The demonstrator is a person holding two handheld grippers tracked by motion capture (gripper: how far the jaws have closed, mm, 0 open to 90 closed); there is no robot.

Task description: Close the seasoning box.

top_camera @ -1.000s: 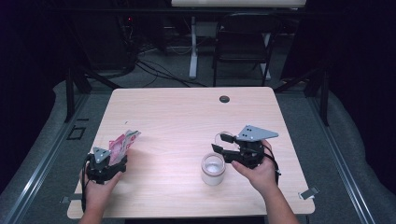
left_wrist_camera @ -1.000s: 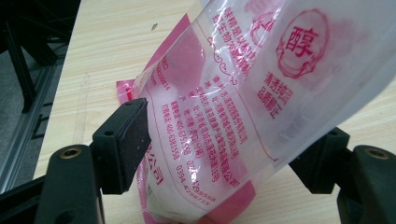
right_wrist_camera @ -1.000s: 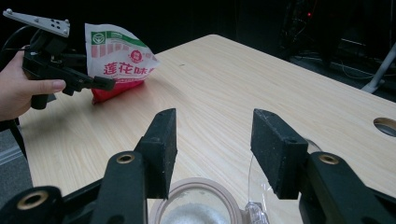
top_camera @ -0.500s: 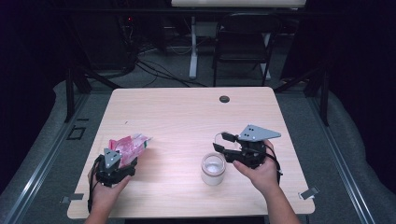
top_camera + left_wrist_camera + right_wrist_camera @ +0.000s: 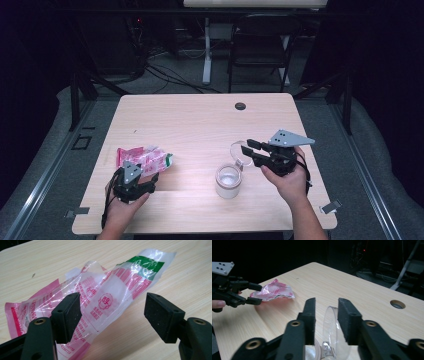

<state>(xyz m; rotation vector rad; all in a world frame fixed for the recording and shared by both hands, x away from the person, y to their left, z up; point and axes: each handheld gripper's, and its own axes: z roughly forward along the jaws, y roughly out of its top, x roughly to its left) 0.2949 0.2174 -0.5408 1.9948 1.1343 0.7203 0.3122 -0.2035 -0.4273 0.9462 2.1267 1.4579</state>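
Note:
A crumpled pink, clear and green plastic bag (image 5: 142, 157) (image 5: 107, 290) (image 5: 274, 291) lies on the table's front left. My left gripper (image 5: 150, 176) (image 5: 112, 307) (image 5: 255, 293) stands open just behind it, one jaw on each side of the bag's near part. At the front right stands a small clear jar (image 5: 228, 182). Its round clear lid (image 5: 239, 155) (image 5: 332, 327) is tipped up on edge above the rim. My right gripper (image 5: 248, 148) (image 5: 326, 307) is shut on that lid from the right.
The wooden table (image 5: 200, 125) has a round cable hole (image 5: 240, 106) (image 5: 397, 304) near its far edge. A folding chair (image 5: 260, 45) and cables sit on the dark floor beyond.
My left gripper has carried the bag to the right and a little nearer, and its jaws now stand open with the bag on the table. The right gripper and lid have hardly moved.

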